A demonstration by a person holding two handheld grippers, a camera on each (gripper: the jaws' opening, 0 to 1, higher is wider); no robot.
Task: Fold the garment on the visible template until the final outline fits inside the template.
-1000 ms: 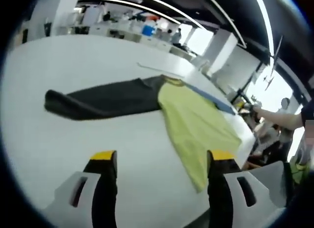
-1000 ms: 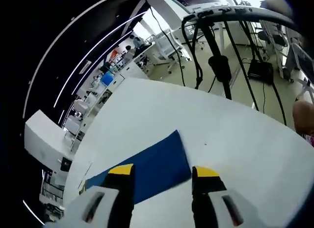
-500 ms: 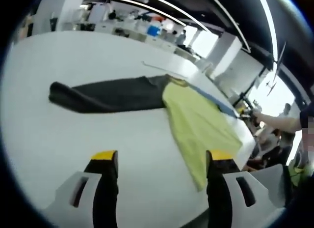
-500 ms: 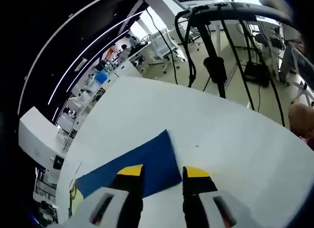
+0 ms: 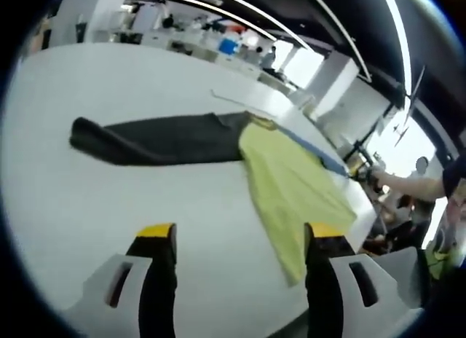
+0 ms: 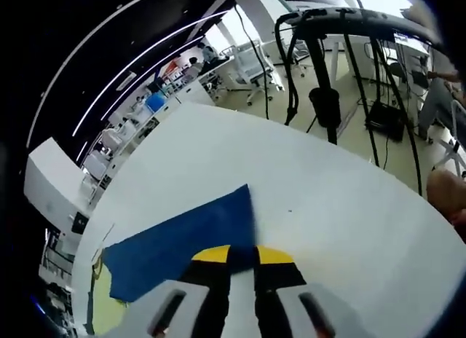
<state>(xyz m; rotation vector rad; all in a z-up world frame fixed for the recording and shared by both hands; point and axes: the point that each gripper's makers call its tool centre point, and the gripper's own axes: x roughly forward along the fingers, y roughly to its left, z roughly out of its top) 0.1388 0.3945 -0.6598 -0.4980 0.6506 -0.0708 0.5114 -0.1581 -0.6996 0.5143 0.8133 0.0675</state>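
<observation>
White bench [image 5: 87, 207] carries the garment [image 5: 291, 185], a yellow-green shirt body lying flat with a dark grey sleeve [image 5: 156, 138] stretched out away from it across the bench. A blue template [image 6: 182, 240] lies under the garment's far edge; in the left gripper view just a thin blue strip shows past the yellow cloth. Left gripper [image 5: 237, 240] hovers over bare bench short of the garment, jaws wide apart, holding nothing; one yellow tip sits near the shirt's lower hem. Right gripper [image 6: 240, 256] has its jaws nearly together at the blue template's near edge; cannot tell if the edge is pinched between them. In the right gripper view a bit of yellow cloth shows at the template's far corner. A person's outstretched arm [image 5: 408, 183] shows beyond the garment.
</observation>
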